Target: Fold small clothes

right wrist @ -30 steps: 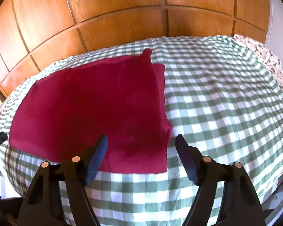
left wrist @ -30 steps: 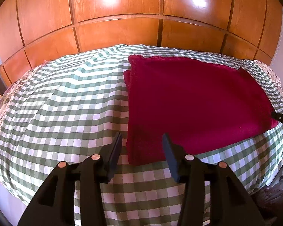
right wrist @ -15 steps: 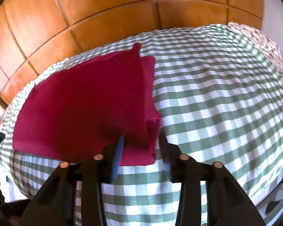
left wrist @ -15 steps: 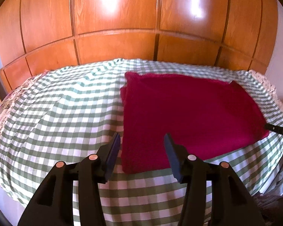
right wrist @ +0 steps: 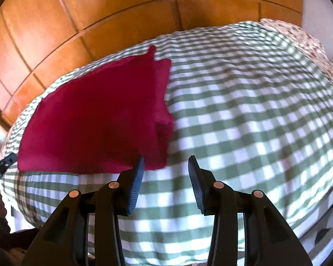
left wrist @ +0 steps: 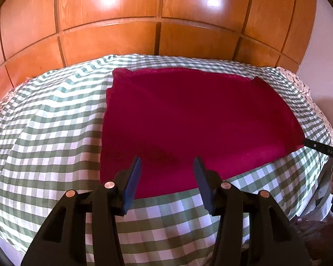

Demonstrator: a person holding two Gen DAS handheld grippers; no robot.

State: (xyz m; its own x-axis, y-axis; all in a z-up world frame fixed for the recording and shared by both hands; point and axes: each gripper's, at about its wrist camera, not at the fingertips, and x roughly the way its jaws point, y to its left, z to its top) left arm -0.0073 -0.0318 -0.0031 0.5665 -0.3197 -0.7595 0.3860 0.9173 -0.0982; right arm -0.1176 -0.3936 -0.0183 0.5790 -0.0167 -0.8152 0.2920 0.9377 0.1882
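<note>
The red cloth (left wrist: 195,119) lies flat on the checked bed (left wrist: 44,133). The left gripper (left wrist: 167,181) hovers released over its near edge; the right gripper (right wrist: 165,177), also released, sits just beside its corner.

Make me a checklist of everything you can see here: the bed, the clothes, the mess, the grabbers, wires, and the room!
Surface: green-and-white checked bed cover, slightly wrinkled.
Job's things: dark red fleece cloth, lying flat, partly folded, layers offset along one side.
Clutter: nothing seen.
Grippers: left gripper open, over the cloth's near edge; right gripper open, nothing between its jaws, beside the cloth's near corner.
Cables: nothing seen.
Surroundings: glossy orange wooden panelled headboard; flowered bedding at the edge.
</note>
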